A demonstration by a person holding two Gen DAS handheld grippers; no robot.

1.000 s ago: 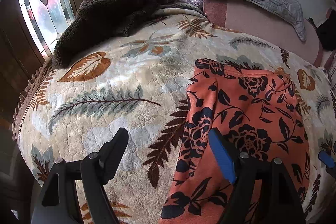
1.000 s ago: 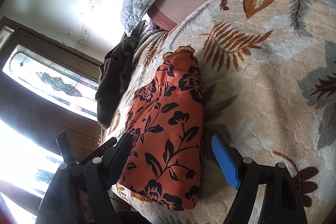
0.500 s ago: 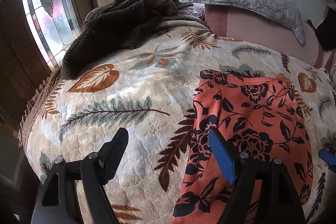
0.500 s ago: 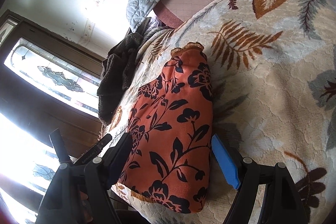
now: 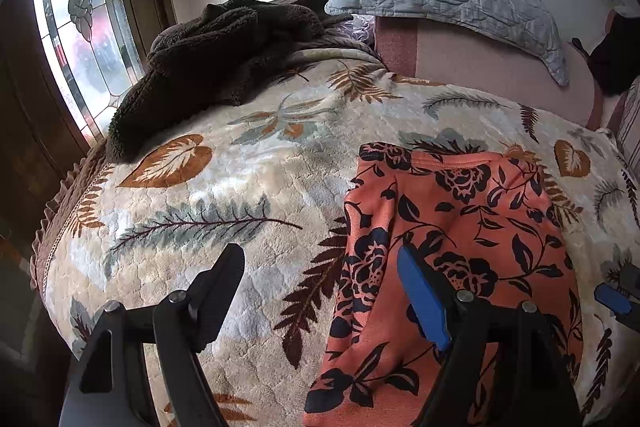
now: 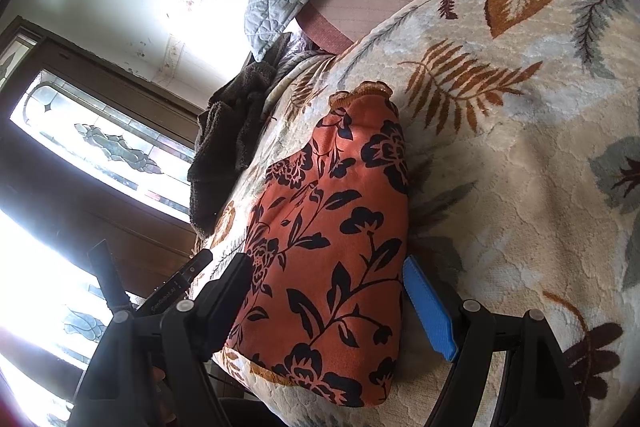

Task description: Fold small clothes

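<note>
My left gripper (image 5: 320, 291) tilts down over the leaf-print blanket (image 5: 240, 195), jaws apart and empty, its blue pad above the left edge of the orange floral garment (image 5: 460, 227). My right gripper (image 6: 326, 301) straddles that garment's near end, jaws wide, pads not pressing. Small print on the other gripper's body is unreadable. Open blanket lies on both sides.
</note>
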